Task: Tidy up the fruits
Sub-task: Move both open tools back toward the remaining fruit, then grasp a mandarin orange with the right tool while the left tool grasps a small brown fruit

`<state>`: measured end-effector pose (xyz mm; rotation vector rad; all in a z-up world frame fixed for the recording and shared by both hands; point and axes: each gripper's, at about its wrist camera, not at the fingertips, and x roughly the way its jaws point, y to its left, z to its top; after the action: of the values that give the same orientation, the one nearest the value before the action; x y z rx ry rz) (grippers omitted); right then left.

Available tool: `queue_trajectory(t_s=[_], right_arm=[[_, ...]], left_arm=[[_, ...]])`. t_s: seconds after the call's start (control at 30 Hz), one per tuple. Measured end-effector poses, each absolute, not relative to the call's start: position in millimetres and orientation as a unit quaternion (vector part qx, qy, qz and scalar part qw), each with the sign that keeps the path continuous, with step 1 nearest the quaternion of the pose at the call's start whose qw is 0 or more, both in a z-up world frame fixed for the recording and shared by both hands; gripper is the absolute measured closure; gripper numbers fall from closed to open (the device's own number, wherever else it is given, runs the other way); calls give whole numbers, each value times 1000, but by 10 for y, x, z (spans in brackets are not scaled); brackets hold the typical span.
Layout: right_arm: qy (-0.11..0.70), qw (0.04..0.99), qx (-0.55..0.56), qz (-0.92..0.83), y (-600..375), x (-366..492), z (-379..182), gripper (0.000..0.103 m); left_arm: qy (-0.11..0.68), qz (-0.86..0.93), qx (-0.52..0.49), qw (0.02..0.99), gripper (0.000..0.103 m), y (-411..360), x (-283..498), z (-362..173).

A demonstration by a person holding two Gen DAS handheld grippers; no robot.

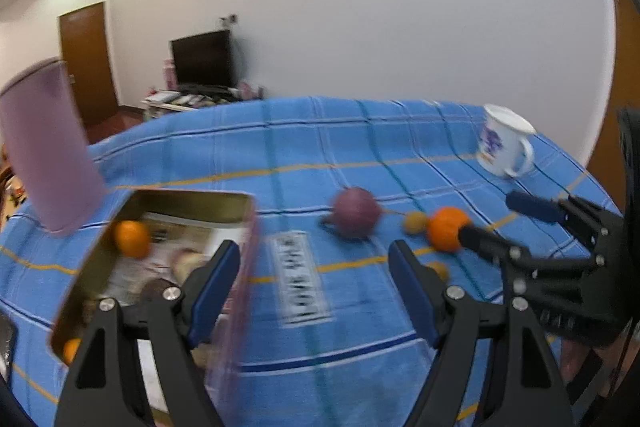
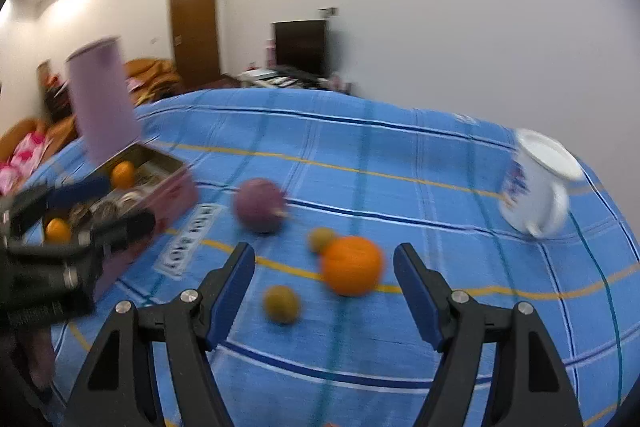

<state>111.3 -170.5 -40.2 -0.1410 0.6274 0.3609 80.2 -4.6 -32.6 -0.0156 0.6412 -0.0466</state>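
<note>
An open metal tin (image 1: 192, 193) sits at the left in the left wrist view and holds oranges (image 1: 131, 238) and darker fruit. On the blue plaid cloth lie a purple round fruit (image 2: 260, 211), a big orange (image 2: 352, 265) and two small yellow-green fruits (image 2: 282, 305) (image 2: 322, 239). My right gripper (image 2: 324, 259) is open and empty, just short of the big orange. My left gripper (image 1: 316, 259) is open and empty, beside the tin's right wall, with one finger (image 1: 216, 279) over the tin. Each view shows the other gripper (image 1: 500, 223) (image 2: 104, 205) at its edge.
A tall lilac cup (image 1: 48, 147) stands behind the tin. A white mug (image 2: 536, 187) with a blue print stands at the far right of the cloth (image 2: 400, 155). A printed label (image 1: 304, 279) lies flat near the tin. Beyond the table are a TV, a door and clutter.
</note>
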Motion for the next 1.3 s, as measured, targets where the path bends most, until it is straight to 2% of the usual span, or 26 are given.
queue_trajectory(t_s=[0.23, 0.5, 0.57, 0.63, 0.7, 0.8, 1.03, 1.3], right_arm=[[310, 941, -43, 130, -2091, 1180, -448, 30], [325, 940, -4, 106, -2383, 1303, -501, 29], [325, 940, -3, 107, -2395, 1306, -508, 29], [324, 940, -5, 109, -2381, 1304, -493, 29], [323, 940, -3, 112, -2366, 1294, -463, 29], [319, 941, -1, 115, -2315, 1300, -417, 29], [322, 938, -14, 129, -2057, 1385, -393, 29], [361, 921, -36, 143, -1718, 1589, -654, 29]], left_arm=[[335, -49, 24, 941, 24, -563, 958, -479], [376, -77, 21, 923, 28, -728, 1120, -675], [386, -86, 28, 918, 33, -794, 1153, -723], [399, -107, 24, 910, 55, -828, 1182, -756], [415, -126, 16, 901, 72, -841, 1222, -802], [422, -143, -1, 895, 72, -768, 1228, -799], [385, -82, 4, 919, 72, -389, 1292, -625], [368, -47, 18, 928, 72, -247, 1327, -694]])
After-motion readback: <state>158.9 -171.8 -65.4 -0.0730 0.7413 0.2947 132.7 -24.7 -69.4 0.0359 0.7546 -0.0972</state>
